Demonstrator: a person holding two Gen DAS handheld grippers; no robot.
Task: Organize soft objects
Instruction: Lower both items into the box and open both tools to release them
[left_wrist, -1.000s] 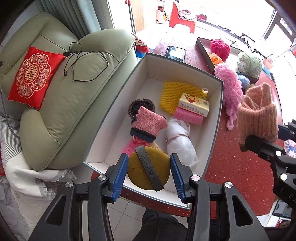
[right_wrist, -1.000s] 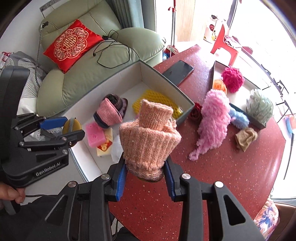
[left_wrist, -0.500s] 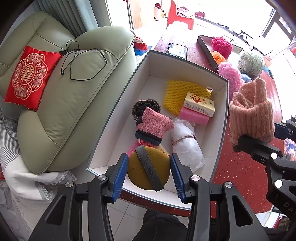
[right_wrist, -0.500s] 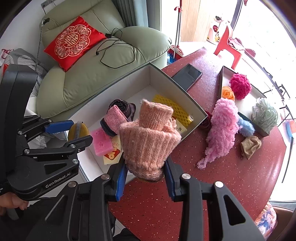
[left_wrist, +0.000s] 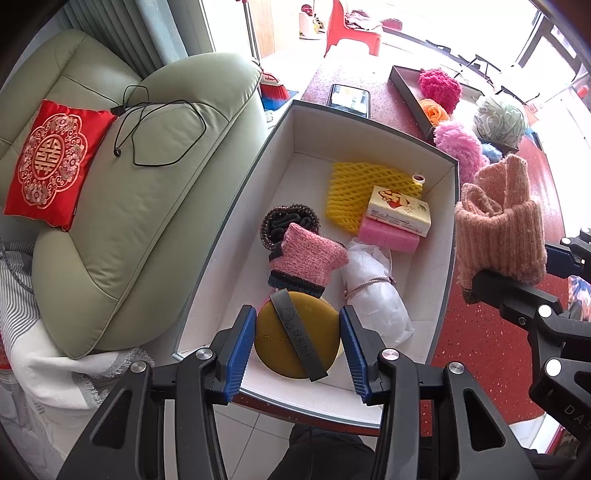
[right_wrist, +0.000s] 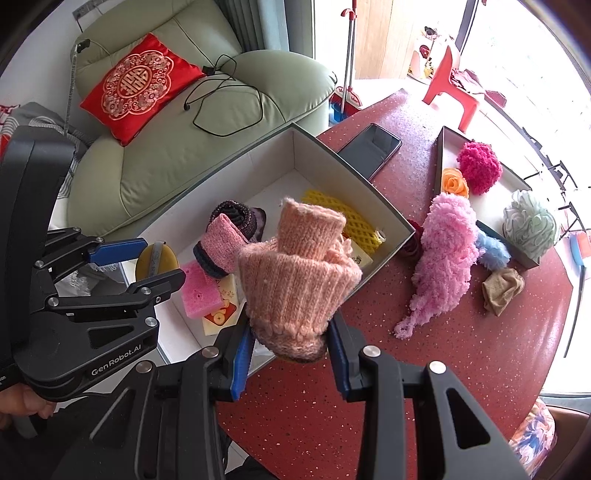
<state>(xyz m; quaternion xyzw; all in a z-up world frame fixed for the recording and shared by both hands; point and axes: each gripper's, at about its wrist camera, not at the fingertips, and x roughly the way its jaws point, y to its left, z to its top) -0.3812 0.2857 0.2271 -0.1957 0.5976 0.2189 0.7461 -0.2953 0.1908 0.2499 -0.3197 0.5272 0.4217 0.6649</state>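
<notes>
A: Which surface, which room?
B: Red speckled table (right_wrist: 461, 369); green sofa (right_wrist: 166, 155) at ten o'clock.
A: Grippers?
B: Left gripper (left_wrist: 297, 338) clamps a yellow puff (left_wrist: 291, 332) over the white box (left_wrist: 229, 266); right gripper (right_wrist: 291, 345) clamps a peach knit (right_wrist: 299, 280) above its rim.

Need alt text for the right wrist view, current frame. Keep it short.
The right gripper holds a peach knitted item over the near edge of an open white box on a red table. At left, the left gripper holds a mustard round pad above the box.
</notes>
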